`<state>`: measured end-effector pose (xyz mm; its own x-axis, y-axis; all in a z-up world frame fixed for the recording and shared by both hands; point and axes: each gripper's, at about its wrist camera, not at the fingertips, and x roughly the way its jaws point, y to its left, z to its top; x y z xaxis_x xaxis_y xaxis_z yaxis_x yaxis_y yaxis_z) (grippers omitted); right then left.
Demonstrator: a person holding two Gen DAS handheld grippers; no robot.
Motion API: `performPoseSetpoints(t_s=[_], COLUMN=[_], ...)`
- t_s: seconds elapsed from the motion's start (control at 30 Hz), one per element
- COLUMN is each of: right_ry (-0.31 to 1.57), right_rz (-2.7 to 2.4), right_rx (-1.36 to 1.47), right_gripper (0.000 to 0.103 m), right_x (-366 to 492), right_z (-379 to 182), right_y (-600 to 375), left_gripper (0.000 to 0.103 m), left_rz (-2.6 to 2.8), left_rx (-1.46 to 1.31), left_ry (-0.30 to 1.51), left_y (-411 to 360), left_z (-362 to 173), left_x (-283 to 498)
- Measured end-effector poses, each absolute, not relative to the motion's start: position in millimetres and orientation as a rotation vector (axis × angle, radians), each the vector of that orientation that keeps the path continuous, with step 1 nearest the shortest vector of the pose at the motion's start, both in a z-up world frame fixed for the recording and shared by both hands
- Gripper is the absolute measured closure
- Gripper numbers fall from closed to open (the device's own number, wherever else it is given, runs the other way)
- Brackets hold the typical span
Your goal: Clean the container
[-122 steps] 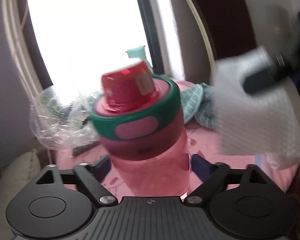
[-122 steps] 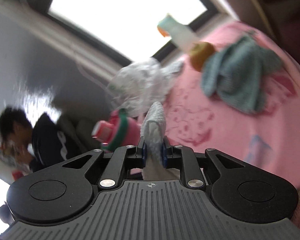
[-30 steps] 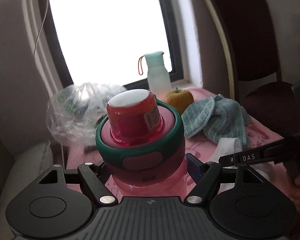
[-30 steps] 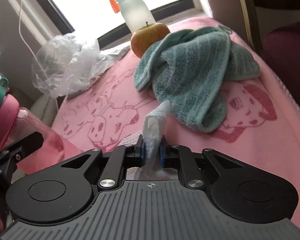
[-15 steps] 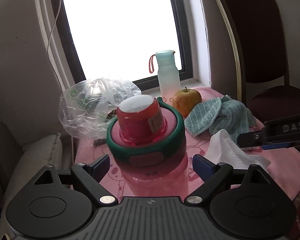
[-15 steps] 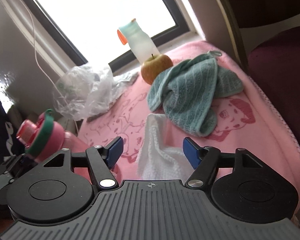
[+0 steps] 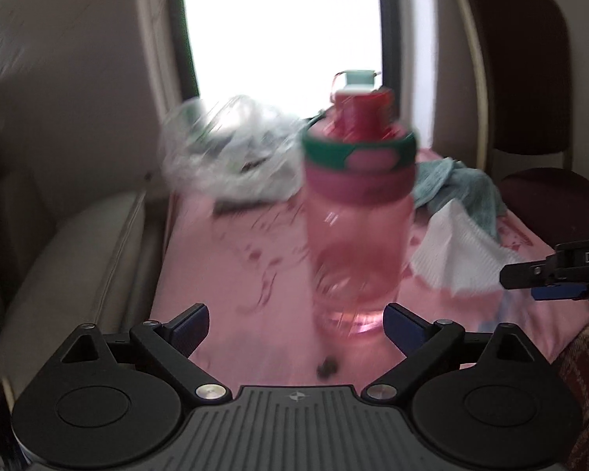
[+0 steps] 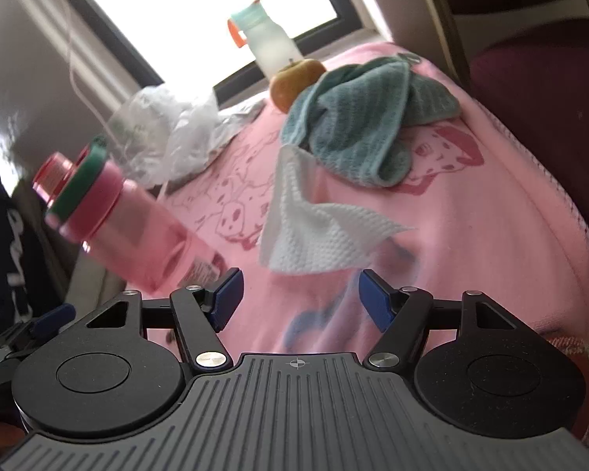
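Observation:
A pink see-through bottle (image 7: 357,231) with a green ring and red cap stands upright on the pink cloth (image 7: 231,274), free of any grip. My left gripper (image 7: 294,324) is open, drawn back, with its blue pads low and in front of the bottle's base. The same bottle (image 8: 137,219) shows at the left of the right wrist view. A white paper towel (image 8: 310,231) lies loose on the cloth just ahead of my open right gripper (image 8: 298,300). The towel (image 7: 459,251) also lies right of the bottle, near the right gripper's fingertips (image 7: 530,274).
A teal towel (image 8: 369,125) lies bunched behind the paper towel, with an apple (image 8: 294,82) and a frosted bottle (image 8: 267,43) by the window. A crumpled plastic bag (image 7: 227,157) sits at the back left. A dark red chair (image 7: 549,204) stands to the right, a cream cushion (image 7: 78,255) to the left.
My left gripper has let go of the pink bottle and pulled back from it. My right gripper opened and dropped the paper towel on the cloth, then backed away slightly.

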<state>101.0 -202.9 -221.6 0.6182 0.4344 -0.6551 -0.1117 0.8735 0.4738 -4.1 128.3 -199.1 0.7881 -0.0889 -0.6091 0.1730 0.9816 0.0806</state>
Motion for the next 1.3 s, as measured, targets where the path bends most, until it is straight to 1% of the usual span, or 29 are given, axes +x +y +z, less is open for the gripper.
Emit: performPoseSetpoints(t_s=[0.1, 0.2, 0.27, 0.33, 0.4, 0.43, 0.5, 0.57, 0.6, 0.63, 0.67, 0.7, 0.83, 0.93, 1.03, 1.1, 1.17, 1.3], right_ry=[0.814, 0.763, 0.738, 0.766, 0.811, 0.828, 0.85, 0.859, 0.862, 0.862, 0.865, 0.87, 0.926, 0.927, 0.954, 0.957, 0.916, 0.765], right_rz=[0.323, 0.321, 0.312, 0.268, 0.231, 0.23, 0.233, 0.217, 0.206, 0.198, 0.197, 0.198, 0.363, 0.513, 0.567, 0.67, 0.751, 0.692], right_rx=[0.327, 0.186, 0.067, -0.031, -0.013, 0.019, 0.064, 0.035, 0.005, -0.016, -0.016, -0.008, 0.086, 0.036, 0.02, 0.064, 0.108, 0.178], right_gripper=[0.035, 0.042, 0.042, 0.042, 0.041, 0.038, 0.036, 0.047, 0.06, 0.069, 0.076, 0.088, 0.089, 0.089, 0.089, 0.089, 0.089, 0.089], right_x=[99.0, 110.6, 122.8, 137.9, 148.6, 152.3, 157.3, 160.0, 160.9, 161.0, 160.3, 159.2, 149.9, 134.3, 126.8, 122.1, 115.4, 110.1], right_z=[-209.8, -198.4, -200.2, -210.5, -220.3, -223.7, -229.3, -234.7, -237.4, -238.5, -236.9, -234.4, -210.4, -190.6, -182.3, -172.3, -157.6, -140.6], right_y=[-190.7, -170.4, -153.1, -138.1, -132.8, -132.4, -131.6, -127.9, -125.8, -125.2, -126.8, -129.0, -130.0, -107.1, -84.5, -73.4, -64.4, -61.6], left_gripper=[0.005, 0.005, 0.005, 0.005, 0.005, 0.004, 0.004, 0.004, 0.004, 0.004, 0.004, 0.004, 0.004, 0.004, 0.004, 0.004, 0.004, 0.004], left_rz=[-0.126, -0.108, -0.115, -0.12, -0.125, -0.129, -0.154, -0.185, -0.202, -0.218, -0.238, -0.256, -0.304, -0.31, -0.305, -0.305, -0.298, -0.29], left_rx=[0.084, 0.003, -0.032, -0.034, -0.02, -0.012, 0.004, 0.023, 0.034, 0.046, 0.058, 0.068, 0.09, 0.092, 0.091, 0.093, 0.097, 0.104], left_ry=[0.639, 0.651, 0.658, 0.652, 0.641, 0.635, 0.629, 0.626, 0.622, 0.619, 0.614, 0.608, 0.604, 0.619, 0.624, 0.622, 0.621, 0.611], left_y=[143.9, 158.7, 164.1, 165.8, 164.9, 164.4, 161.8, 157.3, 154.6, 152.0, 148.7, 146.1, 140.4, 140.3, 142.6, 145.6, 147.9, 148.8], left_z=[-203.6, -211.7, -214.8, -216.1, -216.7, -217.1, -219.9, -224.5, -227.2, -229.9, -232.6, -234.8, -243.7, -250.0, -252.9, -253.4, -253.5, -251.1], left_x=[-14.3, -17.7, -17.8, -17.8, -17.0, -16.8, -15.4, -13.5, -12.8, -12.0, -12.0, -12.2, -9.6, -5.0, -3.5, -3.7, -3.0, -4.4])
